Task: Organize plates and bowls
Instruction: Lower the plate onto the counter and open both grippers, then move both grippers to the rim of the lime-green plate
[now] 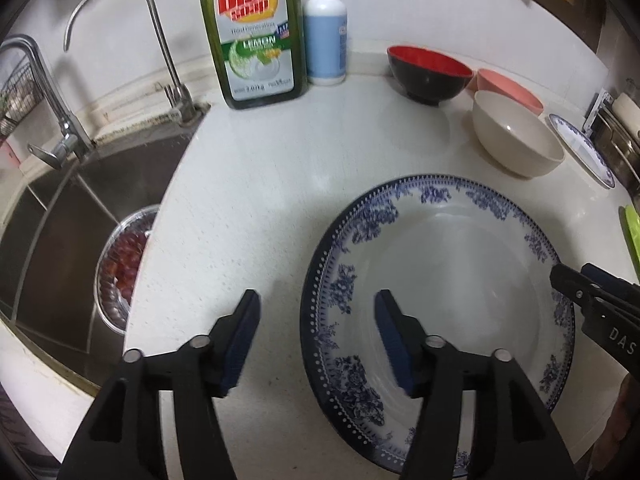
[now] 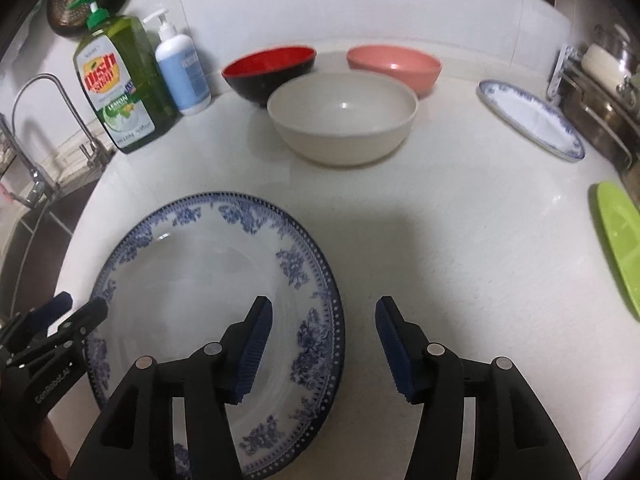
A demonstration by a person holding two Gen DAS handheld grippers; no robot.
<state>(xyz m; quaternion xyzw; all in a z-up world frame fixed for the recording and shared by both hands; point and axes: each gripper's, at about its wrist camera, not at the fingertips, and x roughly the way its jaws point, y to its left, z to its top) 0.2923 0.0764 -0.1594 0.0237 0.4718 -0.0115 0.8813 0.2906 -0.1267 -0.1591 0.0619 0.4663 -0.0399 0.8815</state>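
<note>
A large blue-and-white plate (image 1: pixel 448 264) (image 2: pixel 192 272) lies flat on the white counter near the front. My left gripper (image 1: pixel 316 304) is open, straddling the plate's left rim. My right gripper (image 2: pixel 324 312) is open too, straddling the plate's right rim; it also shows at the right edge of the left wrist view (image 1: pixel 592 300). Further back stand a cream bowl (image 1: pixel 516 136) (image 2: pixel 340 116), a red-and-black bowl (image 1: pixel 430 74) (image 2: pixel 268 70) and a pink bowl (image 1: pixel 508 86) (image 2: pixel 396 64). A smaller blue-rimmed plate (image 1: pixel 580 148) (image 2: pixel 528 118) lies at the right.
A steel sink (image 1: pixel 60 240) with taps (image 1: pixel 160 40) sits left of the counter, a tray of red fruit (image 1: pixel 120 264) in it. Dish soap (image 1: pixel 252 32) (image 2: pixel 116 84) and a pump bottle (image 1: pixel 326 36) (image 2: pixel 180 72) stand at the back wall. A green board (image 2: pixel 620 240) and metal pots (image 2: pixel 600 92) lie right.
</note>
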